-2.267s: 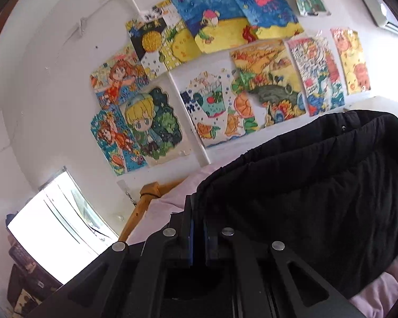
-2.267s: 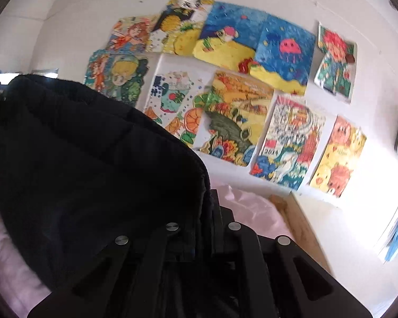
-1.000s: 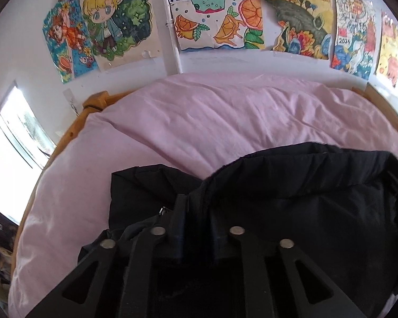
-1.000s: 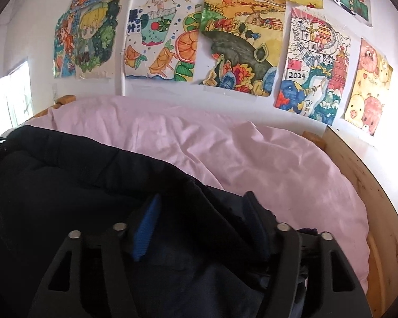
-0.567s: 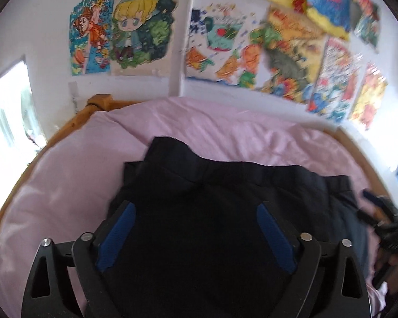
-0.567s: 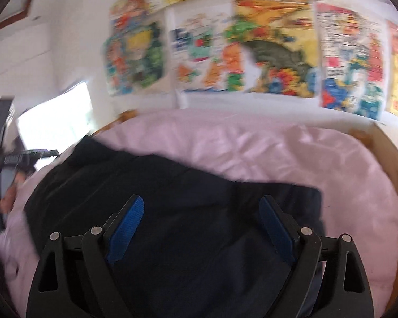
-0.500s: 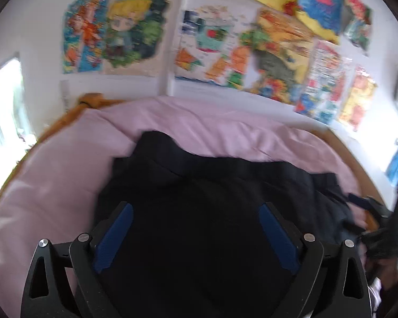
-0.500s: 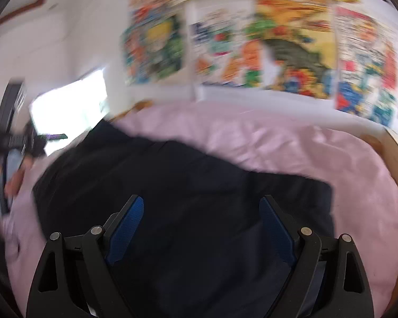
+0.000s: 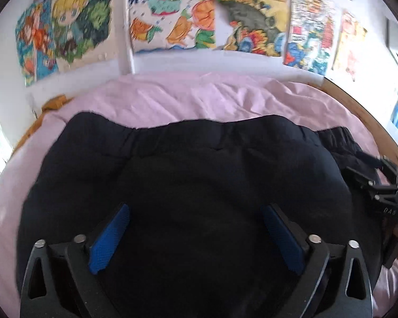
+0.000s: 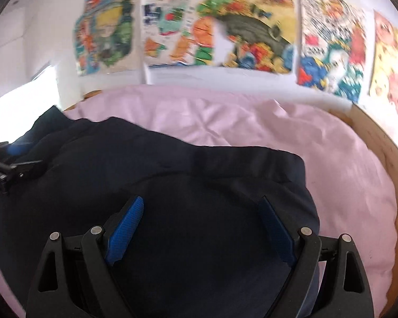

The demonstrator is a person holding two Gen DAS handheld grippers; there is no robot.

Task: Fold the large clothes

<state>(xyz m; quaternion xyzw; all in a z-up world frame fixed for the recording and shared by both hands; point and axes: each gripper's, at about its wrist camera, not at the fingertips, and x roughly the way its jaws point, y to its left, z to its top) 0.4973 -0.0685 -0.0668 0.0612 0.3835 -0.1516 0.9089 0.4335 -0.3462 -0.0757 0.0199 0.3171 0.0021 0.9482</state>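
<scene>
A: Fabric fills the lower half of both wrist views: a large black padded garment [image 9: 188, 175] lies spread flat on a pale pink bed cover [image 9: 199, 98]. It runs under and ahead of both pairs of fingers.

B: What are the grippers doing?

A: The left gripper [image 9: 196, 209] has its jaws spread wide; they have just been opening. Its blue-padded fingers [image 9: 107, 239] stand clear of the cloth on either side, pinching nothing. The right gripper [image 10: 200, 201] is also well apart, its jaws likewise opened only just now, and its blue pads [image 10: 124, 226] grip nothing. The garment lies loose below and between both sets of fingers.

B: What lies beyond the fingertips?

A: Past the garment's far hem, which shows a stitched band, bare pink cover reaches to a white wall [image 10: 39, 13]. Bright children's paintings [image 9: 172, 13] hang there in a row. A wooden bed frame [image 10: 384, 143] curves round to the right of the right fingers.

B: Anything in the way?

A: In the left wrist view the right gripper shows at the far right edge, over the garment's corner. In the right wrist view, the left gripper sits at the far left edge. Both pictures are slightly blurred.
</scene>
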